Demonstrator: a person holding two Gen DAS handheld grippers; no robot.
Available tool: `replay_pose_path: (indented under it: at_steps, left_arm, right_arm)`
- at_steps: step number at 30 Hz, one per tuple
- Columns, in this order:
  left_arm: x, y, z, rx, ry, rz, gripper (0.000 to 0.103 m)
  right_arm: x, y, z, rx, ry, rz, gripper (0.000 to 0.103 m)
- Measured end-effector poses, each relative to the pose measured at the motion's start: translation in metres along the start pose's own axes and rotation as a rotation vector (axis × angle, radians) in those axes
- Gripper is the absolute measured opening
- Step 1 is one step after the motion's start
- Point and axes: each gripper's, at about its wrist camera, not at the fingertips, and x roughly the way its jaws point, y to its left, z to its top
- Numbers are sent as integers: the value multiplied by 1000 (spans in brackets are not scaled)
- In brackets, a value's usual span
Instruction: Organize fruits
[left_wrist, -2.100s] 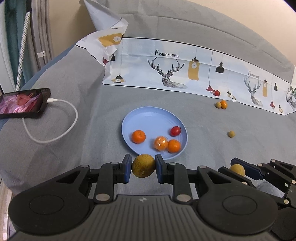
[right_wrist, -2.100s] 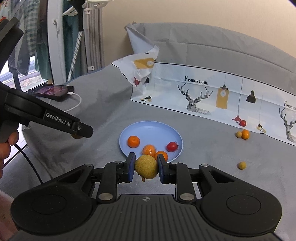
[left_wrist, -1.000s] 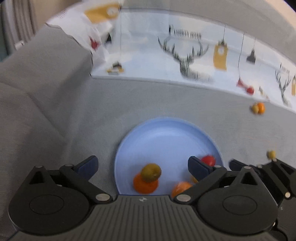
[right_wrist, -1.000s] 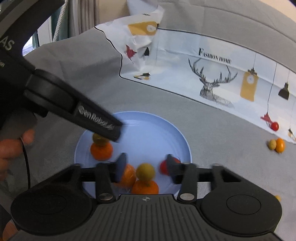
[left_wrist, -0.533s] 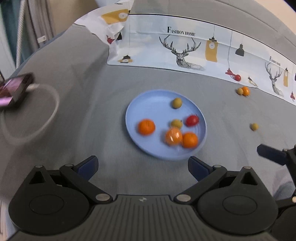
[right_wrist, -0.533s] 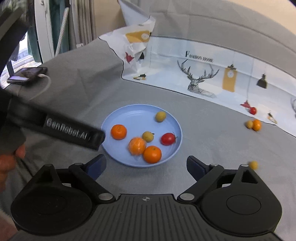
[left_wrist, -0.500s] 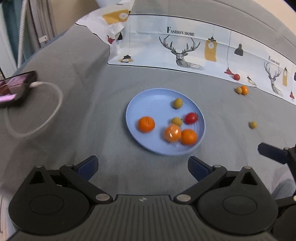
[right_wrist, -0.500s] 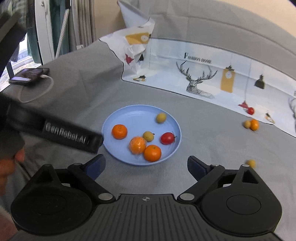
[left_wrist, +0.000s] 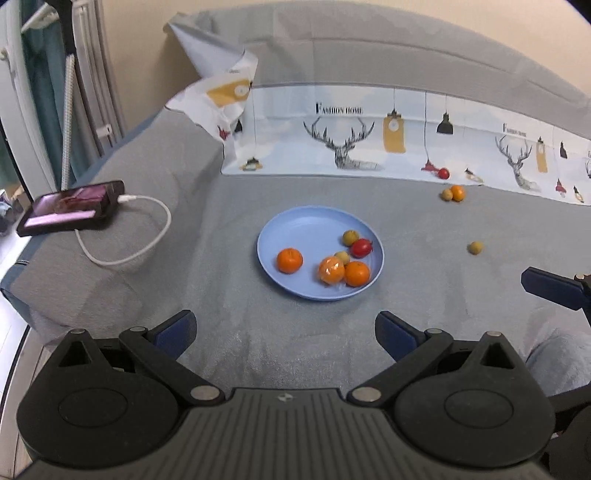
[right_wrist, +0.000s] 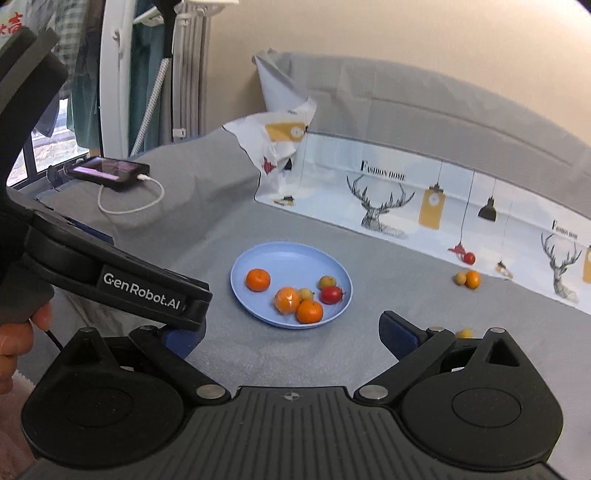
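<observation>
Blue plate (left_wrist: 295, 229) at frame centre holds three oranges, two yellowish fruits and a red tomato (left_wrist: 361, 247); left gripper (left_wrist: 284, 332) and right gripper (right_wrist: 291, 332) both gape wide, empty.

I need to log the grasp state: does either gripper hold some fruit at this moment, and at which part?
Nothing is held. The left gripper and the right gripper are both open and empty, short of the blue plate with the fruit.
</observation>
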Motion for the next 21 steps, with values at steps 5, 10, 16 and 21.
replay_pose_path:
  at_steps: [5,10,16,21]
  left_arm:
    - [-15,-2,-2,-4,-24,0,103]
    - [-27,-5,-4,8,-57,0,103]
    - [-34,-2,-5,1,-70,10,103]
    - [-38,-1,-6,-2,-75,15,103]
  right_arm:
    - [-17,4,-3,-8,-43,-9,100]
    - [-30,1,-6,6,-66,-21,100]
    - [-38,1,-7,15,-83,-26,100]
    - [-42,1,-8,21,-93,-30,100]
